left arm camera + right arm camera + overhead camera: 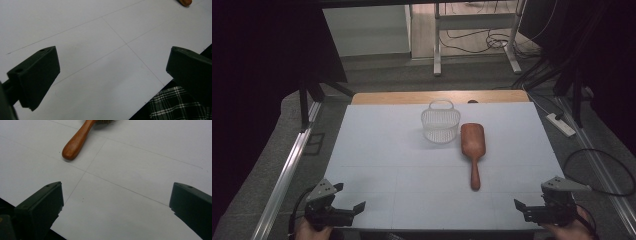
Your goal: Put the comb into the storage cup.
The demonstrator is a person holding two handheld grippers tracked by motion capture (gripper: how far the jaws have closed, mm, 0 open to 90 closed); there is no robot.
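The wooden hairbrush [473,150] lies flat right of centre on the smooth white table [382,165], its paddle head beside a ribbed translucent plastic basket [440,122]. Both the left gripper [347,197] and the right gripper [537,196] hover at the near edge.

In the left gripper view, the blocky matte jaws stand wide apart over bare board.

In the right gripper view, the jaws are equally spread; the brush's rounded, glossy handle tip [71,151] lies ahead.

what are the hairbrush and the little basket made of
Hairbrush: looks like wood, reddish-brown with a smooth, slightly glossy finish; the handle end catches a soft sheen in the right gripper view. Basket: probably plastic, white to translucent, with thin slatted walls and a moulded loop handle.
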